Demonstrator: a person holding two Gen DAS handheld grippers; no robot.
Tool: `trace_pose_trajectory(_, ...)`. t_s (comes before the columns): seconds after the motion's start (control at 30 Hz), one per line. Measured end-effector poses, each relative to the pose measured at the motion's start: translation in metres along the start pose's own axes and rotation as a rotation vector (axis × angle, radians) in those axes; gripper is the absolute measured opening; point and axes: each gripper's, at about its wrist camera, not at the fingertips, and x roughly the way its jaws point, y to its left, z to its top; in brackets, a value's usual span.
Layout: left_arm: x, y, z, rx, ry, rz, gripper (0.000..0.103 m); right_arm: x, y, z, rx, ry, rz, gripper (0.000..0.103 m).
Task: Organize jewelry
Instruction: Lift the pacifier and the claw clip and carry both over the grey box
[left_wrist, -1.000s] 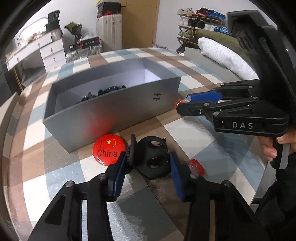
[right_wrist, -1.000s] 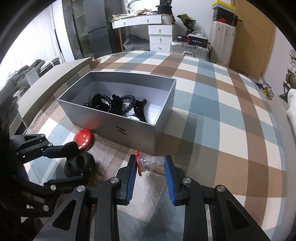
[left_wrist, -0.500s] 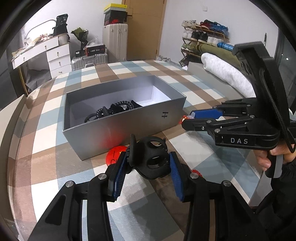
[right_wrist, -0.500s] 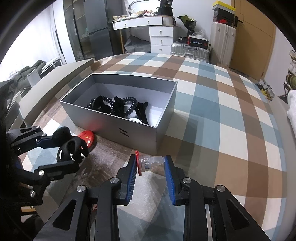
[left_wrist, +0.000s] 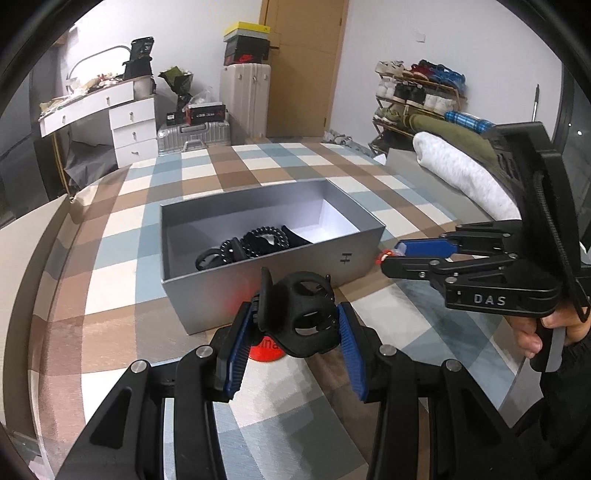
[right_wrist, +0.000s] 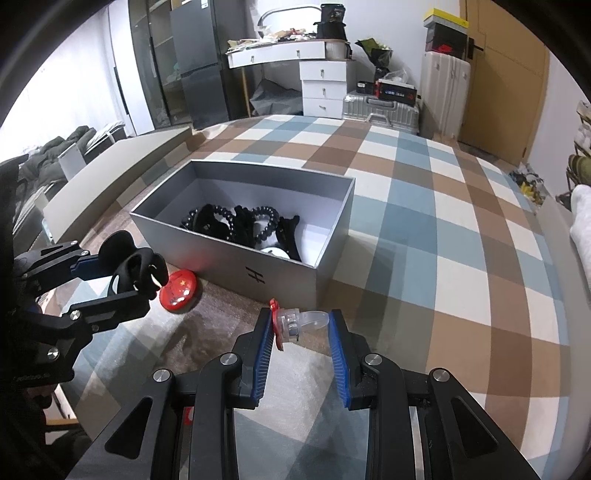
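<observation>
My left gripper (left_wrist: 297, 325) is shut on a black hair claw clip (left_wrist: 301, 314) and holds it in the air just in front of the grey box (left_wrist: 258, 284). From the right wrist view the same black clip (right_wrist: 138, 267) hangs left of the grey box (right_wrist: 236, 254). My right gripper (right_wrist: 301, 328) is shut on a small clear piece with a red end (right_wrist: 291, 323), held near the box's front right corner. Inside the box lie black bead bracelets (right_wrist: 236, 221) and other black pieces. A red round badge (right_wrist: 181, 290) lies on the table by the box's front wall.
The checked tablecloth (right_wrist: 443, 229) covers the table around the box. A flat grey lid (right_wrist: 110, 173) lies at the table's left edge. A rolled white towel (left_wrist: 458, 173) lies to the right. A hand (left_wrist: 543, 328) holds the right gripper's handle.
My left gripper lifted the black clip off the table, and now it partly hides the red badge beneath. The right gripper stayed put with its clear piece.
</observation>
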Motion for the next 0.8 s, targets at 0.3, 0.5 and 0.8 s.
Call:
trace_pose_trajectory(0.3, -0.009, 0.010, 0.005, -0.035, -0.043, 0.033, 0.039, -0.013, 0.003, 0.005, 0.001, -0.050, 0.004, 0.029)
trace_pose_trajectory(0.5, -0.012, 0.017, 0.008, -0.062, -0.064, 0.050, 0.039, -0.022, 0.004, 0.007, 0.006, -0.086, 0.010, 0.029)
trace_pose_trajectory(0.8, -0.018, 0.024, 0.011, -0.082, -0.090, 0.074, 0.039, -0.030, 0.004, 0.011, 0.027, -0.138, 0.034, 0.029)
